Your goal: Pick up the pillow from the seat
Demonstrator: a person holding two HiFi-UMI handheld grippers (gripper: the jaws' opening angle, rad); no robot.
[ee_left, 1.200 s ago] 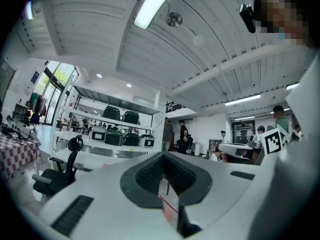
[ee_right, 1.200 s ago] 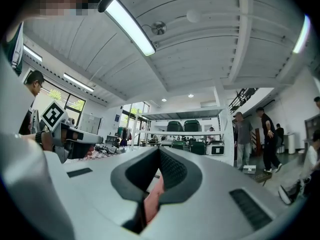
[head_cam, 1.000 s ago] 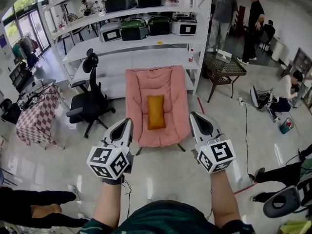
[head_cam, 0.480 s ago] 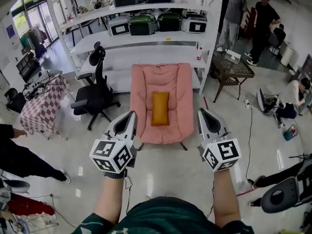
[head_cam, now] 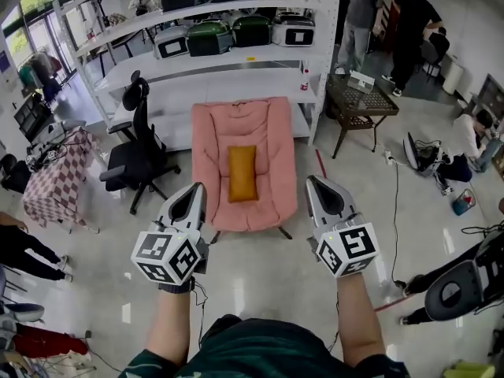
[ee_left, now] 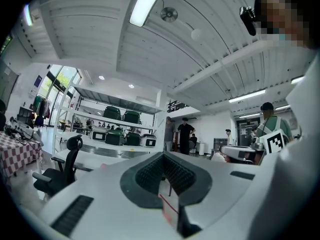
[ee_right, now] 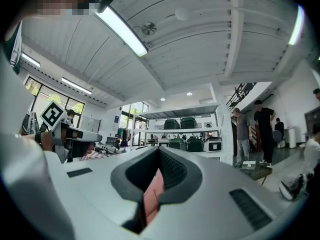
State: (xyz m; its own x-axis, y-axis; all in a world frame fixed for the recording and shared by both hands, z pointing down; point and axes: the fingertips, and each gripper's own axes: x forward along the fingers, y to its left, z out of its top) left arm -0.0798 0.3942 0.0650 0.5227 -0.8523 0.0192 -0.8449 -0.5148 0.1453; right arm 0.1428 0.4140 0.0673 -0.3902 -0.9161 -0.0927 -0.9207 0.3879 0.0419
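An orange-yellow pillow [head_cam: 242, 173] lies upright in the middle of a pink cushioned chair [head_cam: 207, 148] that stands before a white shelf rack. Both grippers are held in front of the chair's front edge, well short of the pillow. My left gripper [head_cam: 194, 190] is at the chair's front left corner, my right gripper [head_cam: 315, 183] just off its right side. Both are shut with nothing between their jaws. In the right gripper view a strip of the pink chair [ee_right: 152, 194] shows through the jaw notch. The left gripper view looks over the shut jaws [ee_left: 167, 184] toward the shelves.
A white shelf rack [head_cam: 228, 57] with dark green cases stands behind the chair. A black office chair [head_cam: 134, 152] is to the left, a checkered table [head_cam: 51, 183] further left, a dark side table [head_cam: 358, 105] to the right. People stand at the back right and left.
The view has shifted: the chair and pillow now sit a little left and lower than half a second ago. Both grippers keep their places in front of the chair, still shut.
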